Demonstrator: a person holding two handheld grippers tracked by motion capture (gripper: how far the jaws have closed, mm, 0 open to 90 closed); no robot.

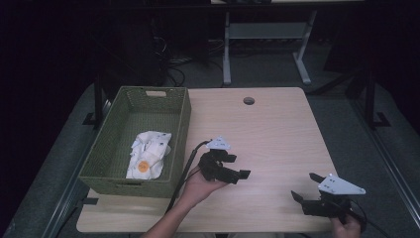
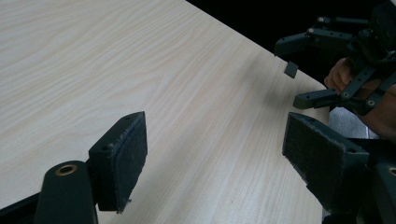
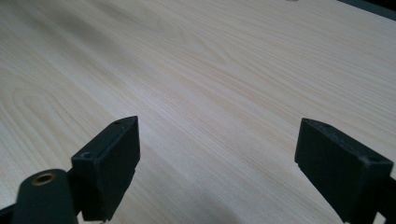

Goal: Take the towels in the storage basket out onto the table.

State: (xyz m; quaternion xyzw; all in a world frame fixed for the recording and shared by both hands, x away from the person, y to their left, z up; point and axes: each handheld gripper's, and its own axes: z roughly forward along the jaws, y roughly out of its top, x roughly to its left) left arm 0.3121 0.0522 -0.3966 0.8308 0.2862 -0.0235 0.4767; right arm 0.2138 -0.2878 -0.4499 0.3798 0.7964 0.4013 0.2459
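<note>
Wood surface: pale, light-grained table [image 1: 277, 129], rounded corners, with a round cable hole [image 1: 248, 100] near its far edge.
Basket: green woven basket [image 1: 181, 126], rectangular, set along the table's left edge and reaching from the far left corner almost to the near left corner; a handle slot shows in its far wall.
Basket contents: a crumpled white cloth [image 1: 148, 153] with an orange round mark lies on the basket floor, toward its near right corner.
Left gripper: left gripper [image 1: 236, 166] is held in the left hand [image 1: 198, 186] above the table, just right of the basket and near the middle of the near half; it points toward the right edge. In the left gripper view its jaws stand wide apart with bare wood between them, nothing held.
Left gripper parts: grey three-cornered plate [image 1: 219, 144] on top; black cable [image 1: 184, 173] trails from it toward the near edge, running beside the basket's right wall.
Right gripper: right gripper [image 1: 306, 186] sits by the near right corner, held by the right hand [image 1: 346, 227] at the near edge, and points left. Its jaws are spread wide in the right gripper view, only table grain between them.
Right gripper seen from left: in the left gripper view the right gripper [image 2: 299, 72] shows farther off at the table's edge, jaws apart, a hand [image 2: 338, 74] behind it.
Spacing: the two grippers are well apart, touching neither each other nor the basket.
Floor: grey carpet around the table; the legs of another table [image 1: 267, 44] stand beyond the far edge.
</note>
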